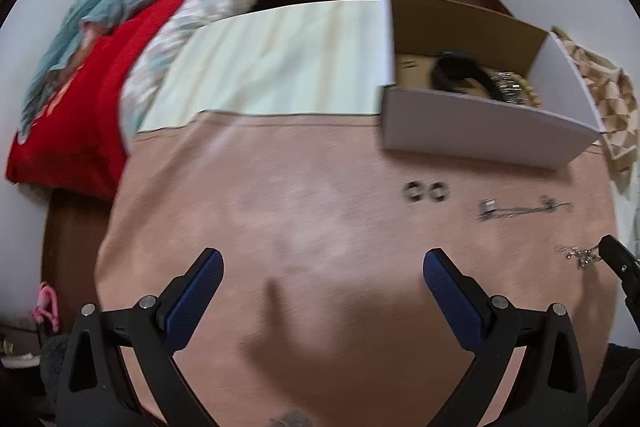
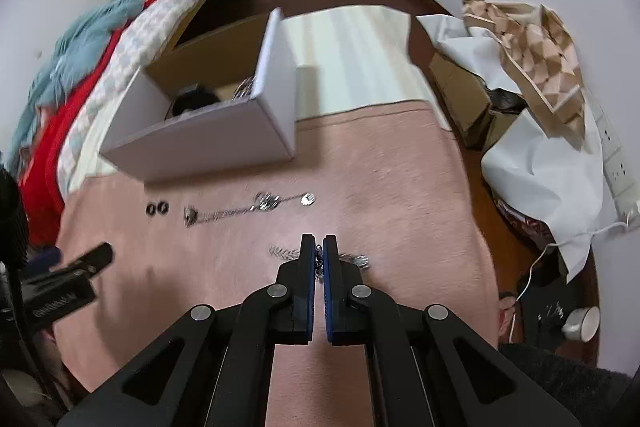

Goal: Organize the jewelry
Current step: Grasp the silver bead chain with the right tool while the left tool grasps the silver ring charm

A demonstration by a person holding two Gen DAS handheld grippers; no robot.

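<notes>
My right gripper (image 2: 319,241) is shut on the middle of a silver chain bracelet (image 2: 282,251), whose ends stick out to both sides over the pink cloth (image 2: 400,187). In the left wrist view the same bracelet (image 1: 580,255) hangs at the right gripper's tip (image 1: 612,251). My left gripper (image 1: 323,257) stands open above bare cloth with nothing between its fingers. Two small dark rings (image 1: 426,191) (image 2: 157,208) and a long silver chain (image 1: 524,209) (image 2: 240,211) lie in front of a white cardboard box (image 1: 480,131) (image 2: 200,147). The box holds a black band (image 1: 460,75) and a metal bracelet (image 1: 508,87).
A pale green mat (image 1: 280,67) lies beyond the cloth next to the box. Red, teal and white bedding (image 1: 100,67) is piled at the left. At the right are white paper (image 2: 540,167), a patterned wooden piece (image 2: 540,47), a power strip (image 2: 616,163) and a cup (image 2: 582,323).
</notes>
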